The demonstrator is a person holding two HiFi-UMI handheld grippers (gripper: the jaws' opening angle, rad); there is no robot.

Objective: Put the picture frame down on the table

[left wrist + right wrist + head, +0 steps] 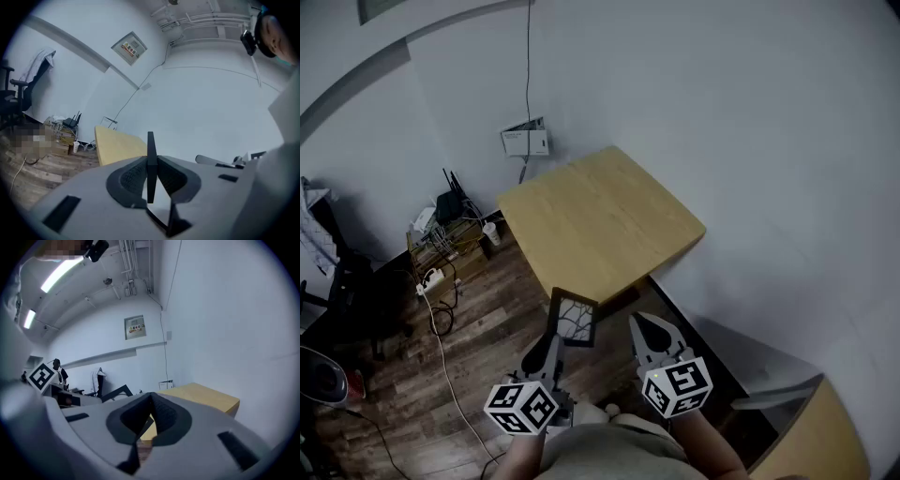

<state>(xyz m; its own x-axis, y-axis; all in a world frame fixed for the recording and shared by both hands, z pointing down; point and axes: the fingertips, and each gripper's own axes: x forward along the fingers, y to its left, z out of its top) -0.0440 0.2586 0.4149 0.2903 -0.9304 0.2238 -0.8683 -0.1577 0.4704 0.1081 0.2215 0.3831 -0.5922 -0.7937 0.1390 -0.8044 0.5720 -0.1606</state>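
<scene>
The light wooden table (600, 220) is seen ahead, set into the corner of the white walls, its top bare. It is what the coming move turns on: it lies forward of and below the held object, its near corner just beyond it in the head view, so a carry forward and then down is judged to be needed.

The picture frame (573, 319) is held in the air over the wooden floor (478, 328), short of the table and not yet touching it. Its long axis is kept close to upright, leaning slightly, the pictured face turned up towards the head camera. In the left gripper view it is met edge-on, a thin dark bar (151, 166) rising between the pads, with the table (117, 145) showing beyond to the left.

The left gripper (551, 345) is pinched on the frame's lower edge, both pads pressed against its sides. It alone carries the load.

The right gripper (643, 330) is held just beside the frame, apart from it. Its jaws are brought together at the tips with nothing between them, the table (206, 397) visible past them.
</scene>
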